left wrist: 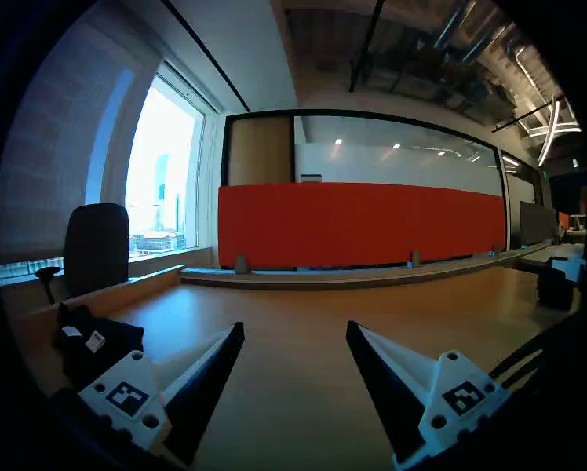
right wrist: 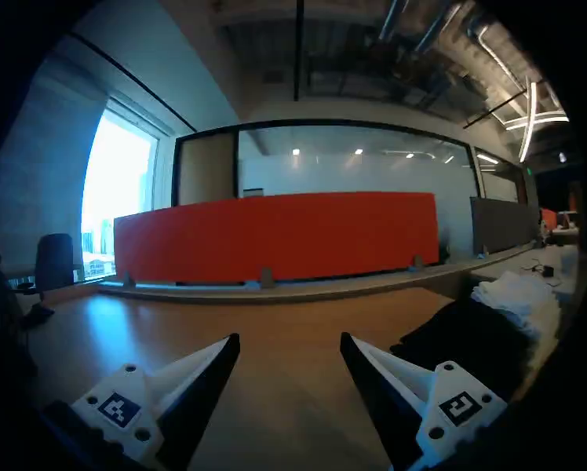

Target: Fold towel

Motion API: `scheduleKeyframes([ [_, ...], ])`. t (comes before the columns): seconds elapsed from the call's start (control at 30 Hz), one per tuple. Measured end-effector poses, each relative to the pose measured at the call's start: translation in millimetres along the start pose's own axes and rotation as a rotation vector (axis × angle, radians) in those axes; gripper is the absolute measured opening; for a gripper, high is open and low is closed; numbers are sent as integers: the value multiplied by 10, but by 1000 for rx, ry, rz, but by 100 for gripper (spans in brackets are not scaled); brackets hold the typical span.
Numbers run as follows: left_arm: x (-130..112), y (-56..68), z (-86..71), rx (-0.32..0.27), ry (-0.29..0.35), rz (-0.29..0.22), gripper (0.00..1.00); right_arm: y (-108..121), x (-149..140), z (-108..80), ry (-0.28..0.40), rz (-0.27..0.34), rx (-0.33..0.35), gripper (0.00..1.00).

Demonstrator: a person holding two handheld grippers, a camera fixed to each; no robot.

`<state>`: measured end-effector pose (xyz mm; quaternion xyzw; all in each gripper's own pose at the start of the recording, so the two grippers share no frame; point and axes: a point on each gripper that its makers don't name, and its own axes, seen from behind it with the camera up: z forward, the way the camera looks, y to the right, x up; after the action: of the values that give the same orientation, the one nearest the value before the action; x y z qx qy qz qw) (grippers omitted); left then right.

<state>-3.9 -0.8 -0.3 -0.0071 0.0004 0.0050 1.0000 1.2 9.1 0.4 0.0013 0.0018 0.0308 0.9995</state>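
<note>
Across the middle of the desk (left wrist: 309,306) the wooden top lies bare, giving open room ahead of both grippers as far as the far edge, where a red divider (left wrist: 360,224) stands along the edge as a wall. Beyond the desk's left edge a black chair (left wrist: 96,247) sits under a bright window (left wrist: 164,180).

In the left gripper view, the left gripper (left wrist: 294,324) hovers low over the desk with its jaws spread wide and nothing between them. A dark cloth (left wrist: 97,345) with small white tags lies heaped by the left edge of the desk, just beside the gripper's left finger; part of it is hidden behind that finger. At the desk's right edge a dark shape (left wrist: 555,286) is too shadowed to make out.

In the right gripper view, the right gripper (right wrist: 289,337) is likewise wide open and holds nothing, with bare wood between its fingers. A black towel (right wrist: 474,341) lies crumpled near the right edge of the desk, close beside the gripper's right finger, its near part covered by that finger. Behind it, a stack of white towels (right wrist: 521,298) rests at the right edge, cut off on its far side.
</note>
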Motion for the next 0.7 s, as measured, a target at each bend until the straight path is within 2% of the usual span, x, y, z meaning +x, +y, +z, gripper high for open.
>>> scheduleKeyframes([
  [0.2, 0, 1, 1, 0, 0, 0, 97, -6, 11, -19, 0, -2, -1, 99],
  [0.5, 1, 8, 4, 0, 0, 0, 97, -65, -23, -18, -3, -54, 1, 99],
  [0.7, -2, 3, 3, 0, 0, 0, 97, -71, -18, -18, -3, -60, -4, 99],
])
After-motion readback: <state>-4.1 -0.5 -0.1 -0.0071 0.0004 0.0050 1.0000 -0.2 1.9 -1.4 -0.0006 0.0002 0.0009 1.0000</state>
